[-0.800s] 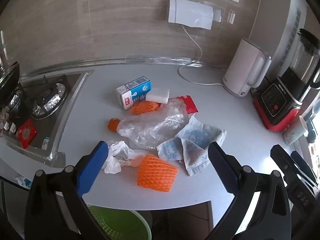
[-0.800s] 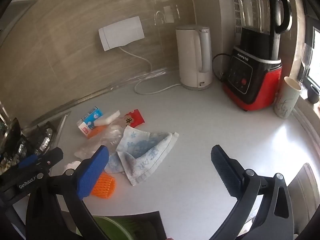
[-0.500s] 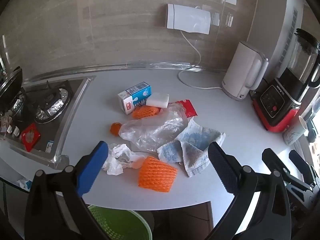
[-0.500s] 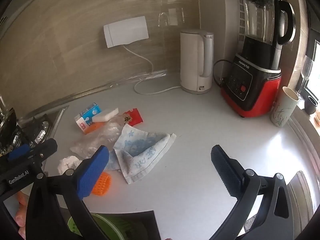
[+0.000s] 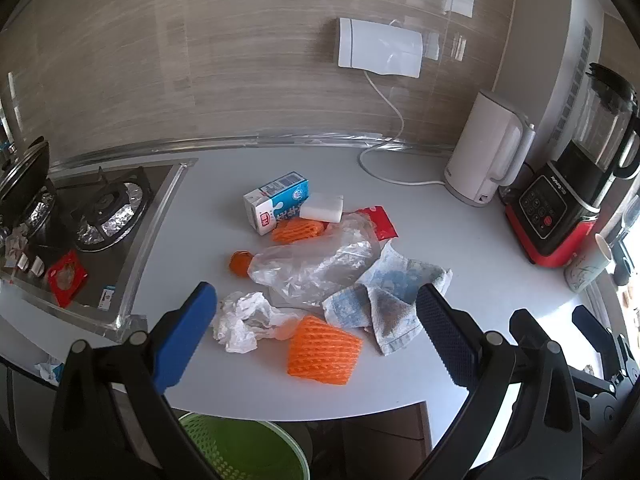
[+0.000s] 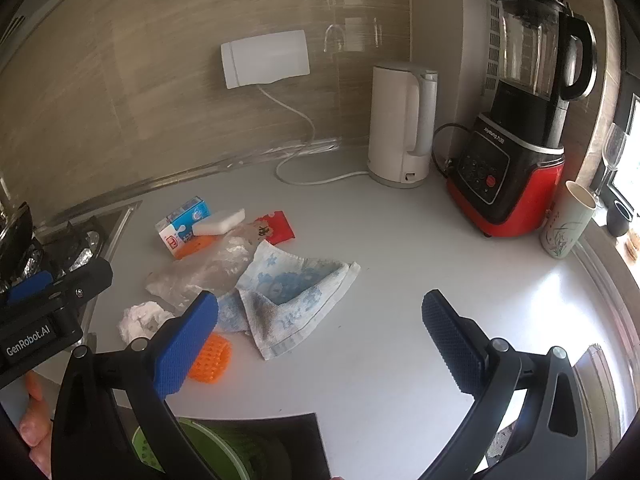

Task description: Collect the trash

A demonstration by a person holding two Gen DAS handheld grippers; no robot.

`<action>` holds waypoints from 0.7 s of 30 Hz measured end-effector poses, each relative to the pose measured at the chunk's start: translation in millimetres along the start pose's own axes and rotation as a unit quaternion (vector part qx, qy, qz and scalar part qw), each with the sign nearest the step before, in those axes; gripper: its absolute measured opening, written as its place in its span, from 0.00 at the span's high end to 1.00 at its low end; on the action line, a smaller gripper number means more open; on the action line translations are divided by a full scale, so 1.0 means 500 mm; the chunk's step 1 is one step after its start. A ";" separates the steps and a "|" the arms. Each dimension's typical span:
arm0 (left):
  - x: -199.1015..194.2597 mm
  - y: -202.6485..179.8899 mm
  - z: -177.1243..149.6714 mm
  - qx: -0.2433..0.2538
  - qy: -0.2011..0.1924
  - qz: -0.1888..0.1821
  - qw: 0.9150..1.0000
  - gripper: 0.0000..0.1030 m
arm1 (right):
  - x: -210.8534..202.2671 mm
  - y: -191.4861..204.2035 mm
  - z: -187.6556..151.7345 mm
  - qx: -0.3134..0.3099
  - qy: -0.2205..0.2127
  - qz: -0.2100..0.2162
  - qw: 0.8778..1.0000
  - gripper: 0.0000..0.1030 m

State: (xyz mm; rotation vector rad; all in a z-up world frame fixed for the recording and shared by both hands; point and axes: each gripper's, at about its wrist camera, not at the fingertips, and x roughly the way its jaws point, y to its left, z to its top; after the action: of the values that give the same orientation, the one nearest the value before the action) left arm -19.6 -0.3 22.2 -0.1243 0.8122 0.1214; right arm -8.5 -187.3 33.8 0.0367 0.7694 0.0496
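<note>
A pile of trash lies on the white counter: a blue and white milk carton, a white sponge block, a red wrapper, a crushed clear bottle with an orange cap, crumpled white paper, two orange foam nets, and a blue patterned cloth. My left gripper is open and empty, above the near net. My right gripper is open and empty, right of the cloth. A green bin stands below the counter edge.
A gas stove sits at the left. A white kettle, a red and black blender and a paper cup stand at the right. A cord runs along the back wall.
Both grippers have drawn back and up a little, so the trash pile looks smaller and farther. Both stay open and empty.
</note>
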 end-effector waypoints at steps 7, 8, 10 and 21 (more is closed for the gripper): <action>-0.009 0.012 -0.006 -0.002 -0.002 0.000 1.000 0.07 | -0.006 0.013 -0.006 -0.001 0.001 0.002 1.000 0.02; -0.011 0.012 -0.008 -0.002 -0.003 -0.001 1.000 0.07 | -0.005 0.013 -0.005 -0.001 0.001 0.002 1.000 0.02; -0.014 0.012 -0.011 -0.002 -0.005 0.000 1.000 0.07 | -0.007 0.016 -0.008 -0.002 0.002 0.002 1.000 0.02; -0.024 0.012 -0.021 -0.009 -0.008 0.003 1.000 0.07 | -0.015 0.021 -0.016 -0.007 0.001 -0.001 1.000 0.02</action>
State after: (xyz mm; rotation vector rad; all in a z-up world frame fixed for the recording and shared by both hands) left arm -36.0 3.0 23.3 -0.1372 0.7967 0.1359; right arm -19.9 -177.1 33.7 0.0216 0.7717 0.0527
